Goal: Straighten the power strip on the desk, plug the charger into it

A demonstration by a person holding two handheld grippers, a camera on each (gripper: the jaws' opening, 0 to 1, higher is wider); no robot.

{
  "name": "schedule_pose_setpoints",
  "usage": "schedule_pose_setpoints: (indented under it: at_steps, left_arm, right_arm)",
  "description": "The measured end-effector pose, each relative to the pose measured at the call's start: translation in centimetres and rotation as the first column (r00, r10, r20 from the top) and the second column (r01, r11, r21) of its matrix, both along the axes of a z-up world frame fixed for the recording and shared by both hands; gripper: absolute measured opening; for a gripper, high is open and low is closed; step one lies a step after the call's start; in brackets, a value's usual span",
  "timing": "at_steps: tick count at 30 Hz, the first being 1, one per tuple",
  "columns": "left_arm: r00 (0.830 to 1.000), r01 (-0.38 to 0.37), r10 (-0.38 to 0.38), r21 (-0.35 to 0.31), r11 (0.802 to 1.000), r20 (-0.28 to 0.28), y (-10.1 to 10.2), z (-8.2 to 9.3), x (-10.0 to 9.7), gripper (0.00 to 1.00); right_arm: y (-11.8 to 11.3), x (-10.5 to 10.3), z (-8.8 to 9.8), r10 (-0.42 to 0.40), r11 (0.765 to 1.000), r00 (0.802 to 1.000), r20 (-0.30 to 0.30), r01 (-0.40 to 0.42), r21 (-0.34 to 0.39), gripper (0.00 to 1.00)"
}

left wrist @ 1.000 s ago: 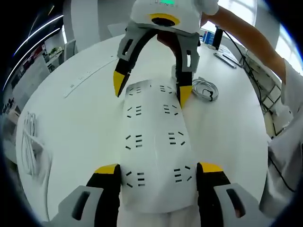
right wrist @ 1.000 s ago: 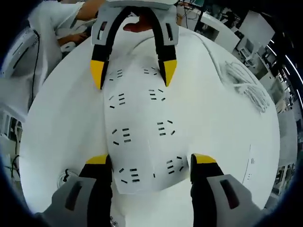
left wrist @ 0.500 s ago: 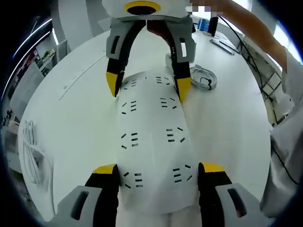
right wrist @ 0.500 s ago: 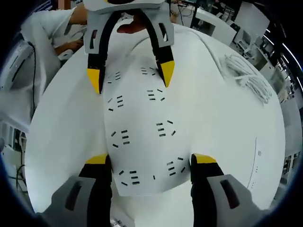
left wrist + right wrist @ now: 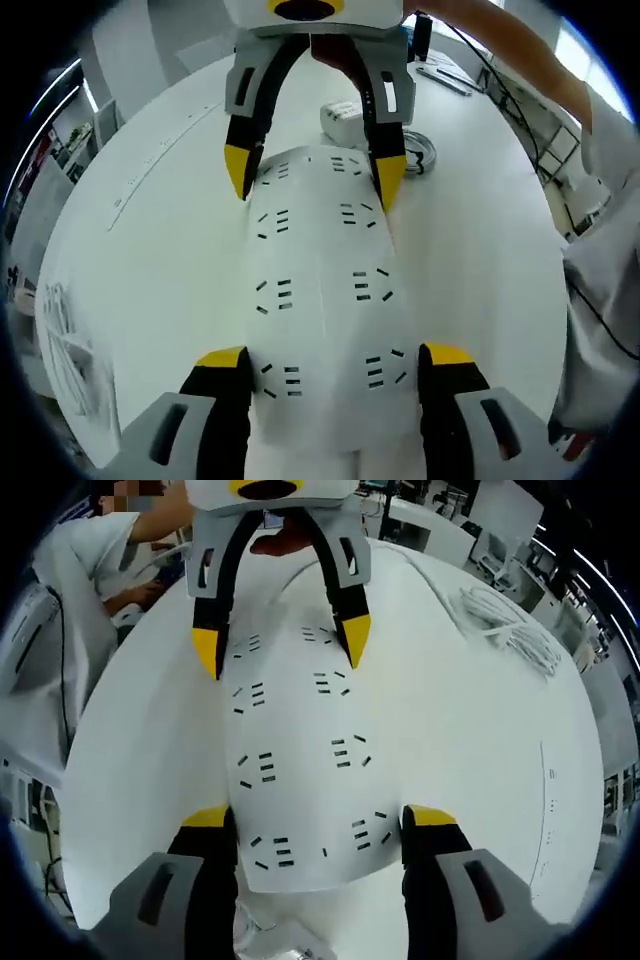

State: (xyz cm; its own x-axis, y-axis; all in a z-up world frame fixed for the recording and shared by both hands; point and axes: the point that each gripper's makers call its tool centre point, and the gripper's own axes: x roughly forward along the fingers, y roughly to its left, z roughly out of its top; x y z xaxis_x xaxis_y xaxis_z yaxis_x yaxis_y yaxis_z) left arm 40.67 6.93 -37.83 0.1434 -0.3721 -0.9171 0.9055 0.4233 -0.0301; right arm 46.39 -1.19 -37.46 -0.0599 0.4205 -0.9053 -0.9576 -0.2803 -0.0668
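Between the jaws, left gripper view: the wide white power strip with two rows of dark socket slots (image 5: 325,300) lies flat on the round white desk (image 5: 150,260); the left gripper (image 5: 335,365) clamps its near end, yellow-tipped jaws pressed to either long edge.
Far end, left gripper view: the right gripper (image 5: 315,175) reaches in from the top and straddles the far end, tips at both edges.
Beyond the strip, left gripper view: a small white block, probably the charger (image 5: 342,115), though it is too small to be sure, sits beside a coil of white cable (image 5: 418,152).
Near end, right gripper view: the right gripper (image 5: 320,825) is closed on its own end of the power strip (image 5: 300,750).
Opposite end, right gripper view: the left gripper (image 5: 280,645) holds the other end; a bundle of white cords (image 5: 505,625) lies well apart on the desk (image 5: 470,740).
Step in hand: straightening, by my reading; both tools grip the strip.
Next move: set the strip square, let go with one gripper, then fetch the charger for a socket.
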Motion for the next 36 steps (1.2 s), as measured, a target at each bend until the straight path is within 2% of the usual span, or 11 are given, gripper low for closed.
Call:
schedule_pose_setpoints:
  at_steps: [9,16,20,24,27,28,30,36]
  left_arm:
    - [0.997,0.083,-0.083,0.015,0.996,-0.005,0.0,0.0,-0.3,0.69]
    - [0.992,0.127,-0.127,0.026,0.992,-0.003,0.0,0.0,-0.8,0.68]
    - [0.987,0.161,-0.161,0.029,0.987,-0.003,0.0,0.0,-1.0,0.68]
    - [0.987,0.159,-0.159,0.036,0.987,-0.005,0.1,0.0,-1.0,0.69]
    - [0.992,0.128,-0.128,0.047,0.991,-0.01,0.4,0.1,-1.3,0.69]
    - [0.992,0.128,-0.127,0.052,0.99,-0.011,0.4,0.0,-1.5,0.69]
    - [0.992,0.129,-0.128,0.059,0.99,-0.014,0.5,0.0,-1.6,0.69]
    - [0.986,0.167,-0.166,0.059,0.984,-0.015,0.4,0.0,-1.4,0.68]
  right_arm:
    - [-0.6,-1.0,0.1,-0.087,0.996,0.996,0.01,0.087,-0.013,0.65]
    - [-1.1,-2.2,0.1,-0.11,0.994,0.994,0.021,0.111,-0.006,0.65]
    - [-1.5,-2.9,0.1,-0.068,0.997,0.997,0.036,0.069,-0.034,0.64]
    - [-0.7,-2.9,0.3,0.071,0.997,0.995,0.064,-0.068,-0.046,0.64]
    - [-0.3,-2.8,0.3,0.068,0.997,0.995,0.069,-0.065,-0.048,0.65]
    - [-0.4,-3.0,0.1,0.061,0.997,0.997,0.038,-0.059,-0.054,0.64]
    - [-0.4,-2.7,0.1,0.061,0.997,0.997,0.037,-0.06,-0.044,0.64]
    - [-0.7,-3.0,0.1,0.005,1.0,0.999,0.033,-0.004,-0.022,0.63]
